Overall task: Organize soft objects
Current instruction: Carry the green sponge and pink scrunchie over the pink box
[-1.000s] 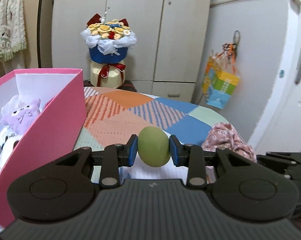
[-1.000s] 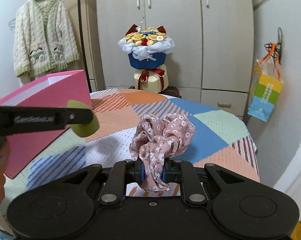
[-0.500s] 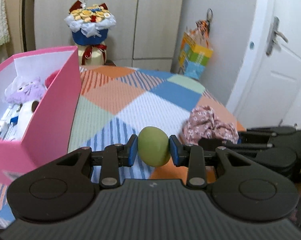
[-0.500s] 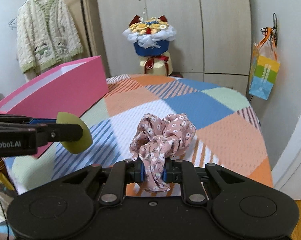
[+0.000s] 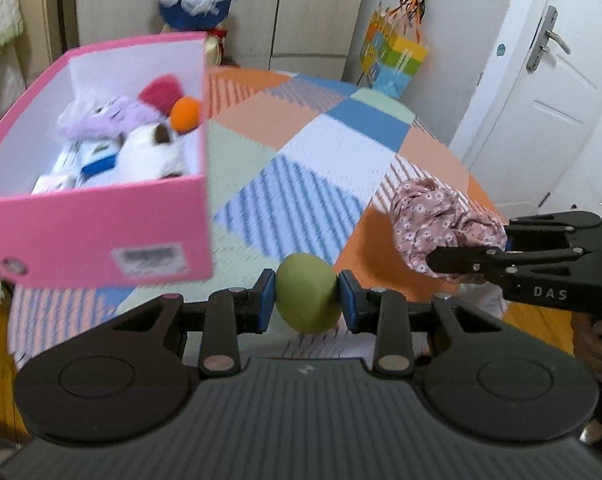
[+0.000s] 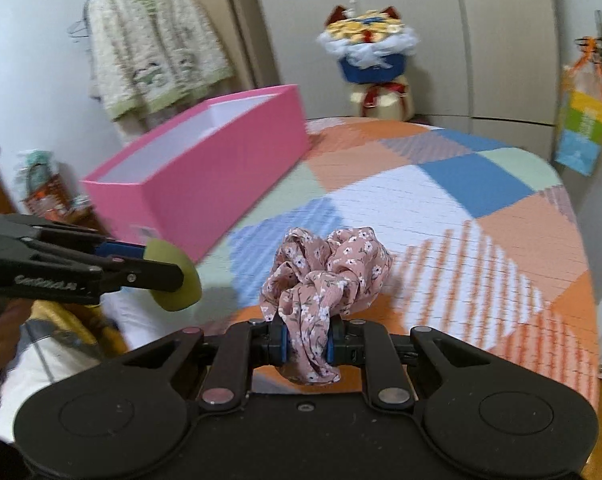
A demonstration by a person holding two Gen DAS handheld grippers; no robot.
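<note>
Smooth green egg-shaped ball [image 5: 308, 298] pinched in left claw [image 5: 307, 300], crinkled floral scrunchie [image 6: 325, 276] clamped in right claw [image 6: 307, 346]

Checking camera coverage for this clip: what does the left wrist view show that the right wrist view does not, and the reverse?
Left wrist only: the pink box's contents, with a purple plush and an orange ball, plus a white door.
Right wrist only: a knitted cardigan hanging on the wall, seen whole.
Both: the left gripper shut on a green sponge, the right gripper shut on a floral scrunchie, the patchwork cover and a bouquet.
</note>
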